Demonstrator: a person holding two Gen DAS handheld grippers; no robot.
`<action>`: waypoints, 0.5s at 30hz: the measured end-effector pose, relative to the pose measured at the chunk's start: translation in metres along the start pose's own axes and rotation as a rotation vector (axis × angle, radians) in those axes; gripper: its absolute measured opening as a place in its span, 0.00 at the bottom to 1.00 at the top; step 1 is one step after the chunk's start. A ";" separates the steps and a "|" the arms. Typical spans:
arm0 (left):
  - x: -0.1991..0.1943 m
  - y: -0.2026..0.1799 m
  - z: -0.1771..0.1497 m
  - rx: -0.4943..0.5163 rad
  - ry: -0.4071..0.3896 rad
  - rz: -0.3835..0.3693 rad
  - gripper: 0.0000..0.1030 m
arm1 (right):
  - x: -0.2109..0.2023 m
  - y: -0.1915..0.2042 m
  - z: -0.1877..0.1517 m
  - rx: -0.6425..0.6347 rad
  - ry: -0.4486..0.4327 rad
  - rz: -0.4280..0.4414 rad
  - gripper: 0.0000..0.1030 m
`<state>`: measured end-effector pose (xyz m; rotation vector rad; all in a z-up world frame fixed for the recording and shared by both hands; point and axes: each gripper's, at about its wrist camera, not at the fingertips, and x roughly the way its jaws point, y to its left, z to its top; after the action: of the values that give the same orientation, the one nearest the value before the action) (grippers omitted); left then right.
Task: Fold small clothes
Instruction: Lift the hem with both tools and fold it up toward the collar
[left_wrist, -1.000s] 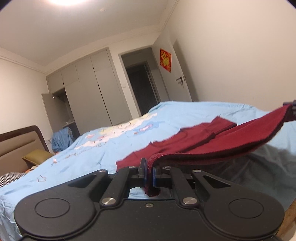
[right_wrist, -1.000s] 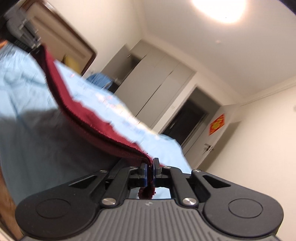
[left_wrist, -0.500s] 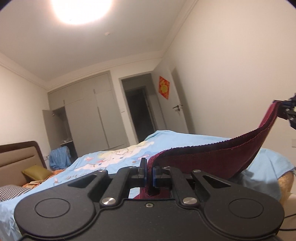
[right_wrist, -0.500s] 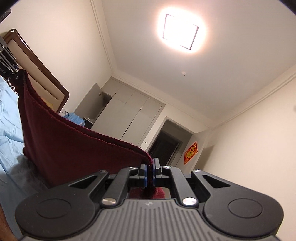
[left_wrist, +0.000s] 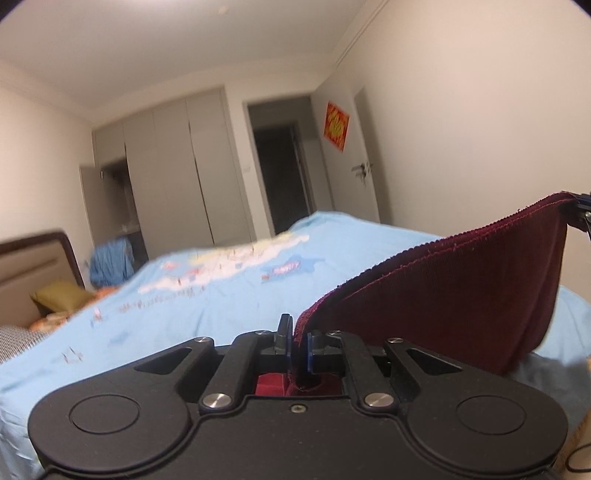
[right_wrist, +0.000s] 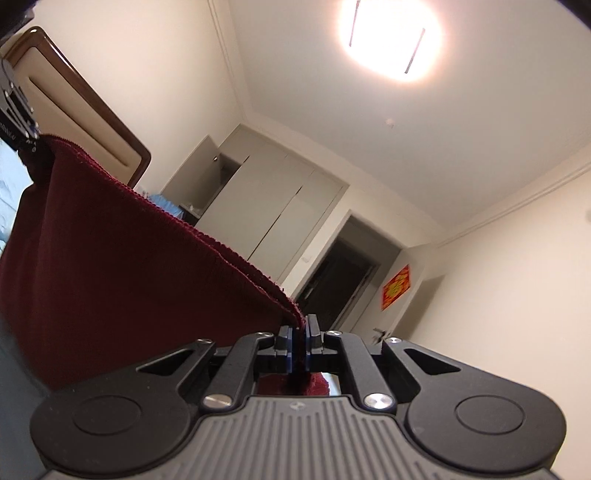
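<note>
**Dark red knit garment held between both grippers above the bed**

My left gripper (left_wrist: 297, 341) has its jaws pinched tight on one corner of the dark red knit garment (left_wrist: 454, 295). My right gripper (right_wrist: 299, 341) is likewise clamped on the opposite corner, and appears at the far right edge of the left wrist view. The garment hangs between them, its upper hem stretched and its body sagging towards the light blue bedspread (left_wrist: 207, 295). Beyond the bed stand a grey wardrobe (left_wrist: 177, 177) and a dark doorway (left_wrist: 280, 173); a ceiling lamp (right_wrist: 388, 38) glows overhead.
</note>
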<state>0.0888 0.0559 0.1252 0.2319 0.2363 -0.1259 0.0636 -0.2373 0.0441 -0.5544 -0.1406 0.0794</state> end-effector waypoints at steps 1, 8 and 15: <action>0.013 0.004 0.002 -0.018 0.022 -0.002 0.08 | 0.014 -0.001 0.000 0.005 0.010 0.011 0.06; 0.121 0.018 0.002 0.024 0.135 0.040 0.08 | 0.107 0.013 -0.014 -0.036 0.094 0.066 0.06; 0.213 0.030 -0.013 0.008 0.246 0.048 0.08 | 0.185 0.026 -0.039 -0.001 0.224 0.145 0.06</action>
<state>0.2959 0.0676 0.0666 0.2607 0.4743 -0.0508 0.2512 -0.2145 0.0185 -0.5698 0.1177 0.1572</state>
